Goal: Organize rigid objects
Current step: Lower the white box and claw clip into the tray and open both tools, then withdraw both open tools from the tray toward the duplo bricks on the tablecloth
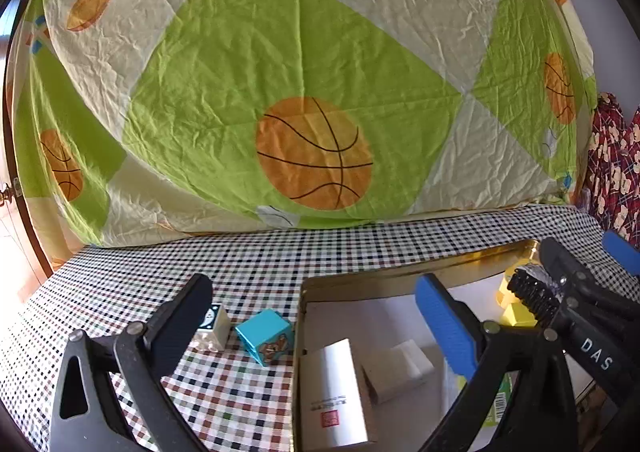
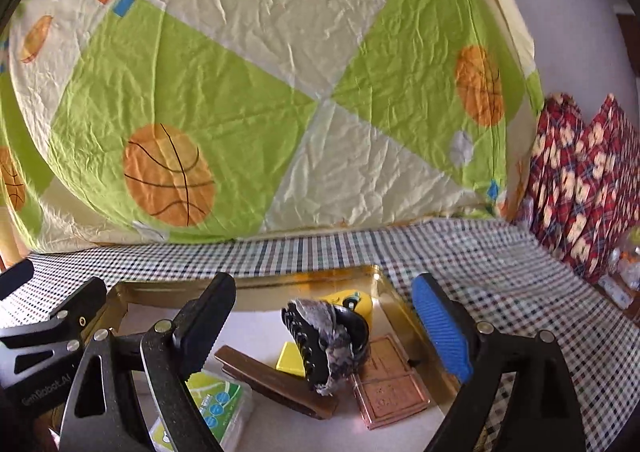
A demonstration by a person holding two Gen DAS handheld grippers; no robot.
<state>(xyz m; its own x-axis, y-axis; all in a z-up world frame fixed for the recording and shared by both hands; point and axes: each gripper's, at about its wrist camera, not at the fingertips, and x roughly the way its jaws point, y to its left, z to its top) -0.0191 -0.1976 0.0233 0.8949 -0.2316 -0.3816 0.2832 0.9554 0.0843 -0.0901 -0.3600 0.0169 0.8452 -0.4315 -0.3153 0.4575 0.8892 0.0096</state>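
Note:
A gold tray sits on the checked cloth. In the left wrist view my left gripper is open above its left rim, with nothing between the pads. A blue cube and a white block lie on the cloth left of the tray. A silver-white box and a white box lie inside. In the right wrist view my right gripper is open over the tray. A black hairbrush with grey fluff lies below, between the fingers and clear of both pads.
Also in the tray are a yellow toy, a yellow block, a brown wooden piece, a copper compact and a green packet. A basketball-print sheet hangs behind. Red patterned fabric stands at the right.

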